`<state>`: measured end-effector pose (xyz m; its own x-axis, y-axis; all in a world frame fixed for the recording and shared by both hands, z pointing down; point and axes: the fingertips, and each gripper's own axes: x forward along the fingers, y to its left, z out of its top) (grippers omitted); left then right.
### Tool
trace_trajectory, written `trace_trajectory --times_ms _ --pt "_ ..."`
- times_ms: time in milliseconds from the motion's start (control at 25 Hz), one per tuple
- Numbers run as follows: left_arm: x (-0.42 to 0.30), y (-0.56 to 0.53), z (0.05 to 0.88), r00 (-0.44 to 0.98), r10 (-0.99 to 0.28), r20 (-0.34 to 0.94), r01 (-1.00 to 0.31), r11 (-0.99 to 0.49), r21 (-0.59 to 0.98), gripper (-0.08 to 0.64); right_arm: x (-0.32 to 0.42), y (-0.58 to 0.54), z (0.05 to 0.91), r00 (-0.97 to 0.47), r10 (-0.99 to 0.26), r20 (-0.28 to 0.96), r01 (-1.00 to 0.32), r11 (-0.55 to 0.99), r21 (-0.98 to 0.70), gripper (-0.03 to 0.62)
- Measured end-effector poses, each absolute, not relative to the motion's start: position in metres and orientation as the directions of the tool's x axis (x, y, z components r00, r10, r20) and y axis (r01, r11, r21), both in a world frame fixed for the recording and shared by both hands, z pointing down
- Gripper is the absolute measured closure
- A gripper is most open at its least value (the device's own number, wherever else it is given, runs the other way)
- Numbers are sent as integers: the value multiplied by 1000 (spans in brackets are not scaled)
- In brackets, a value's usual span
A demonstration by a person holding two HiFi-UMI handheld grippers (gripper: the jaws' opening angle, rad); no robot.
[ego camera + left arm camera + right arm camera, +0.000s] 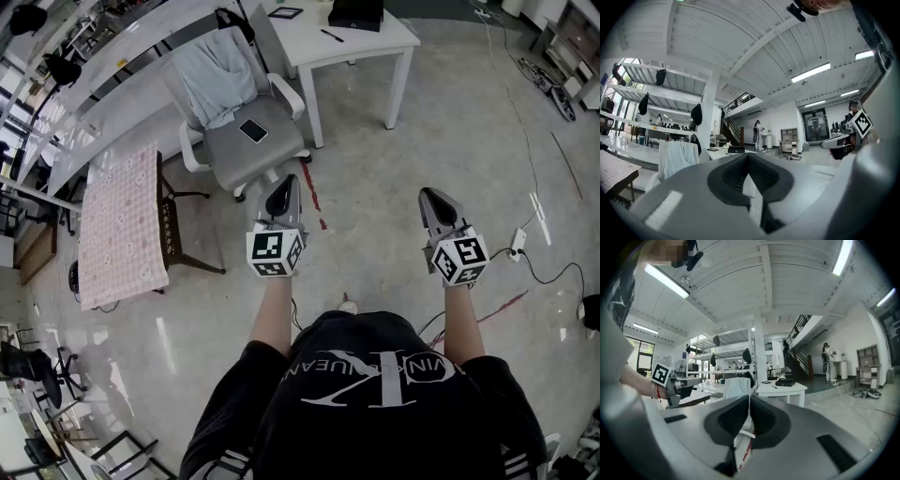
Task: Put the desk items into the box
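Head view: chair (246, 141) before white desk (361, 44).

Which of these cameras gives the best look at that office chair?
The head view: the office chair shows from above, seat, armrests and a phone on it. The left gripper view shows only its cloth-draped back, small; the right gripper view likewise.

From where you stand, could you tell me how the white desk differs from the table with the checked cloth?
The white desk has a bare white top; the cloth table is covered in pink checks. The white desk stands on white legs, the cloth table on a dark frame. The white desk carries a black box and a pen; the cloth table shows nothing. Both are rectangular.
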<state>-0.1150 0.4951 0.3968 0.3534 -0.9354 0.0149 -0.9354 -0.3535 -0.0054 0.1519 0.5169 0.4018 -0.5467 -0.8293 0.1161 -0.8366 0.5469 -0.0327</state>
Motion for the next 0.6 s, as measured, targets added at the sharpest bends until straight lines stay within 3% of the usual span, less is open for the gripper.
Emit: trace_trajectory --times_ms 600 --pt "-139 483 407 349 -937 15 -937 -348 21 549 118 496 401 -580 -806 120 -813 582 -21 571"
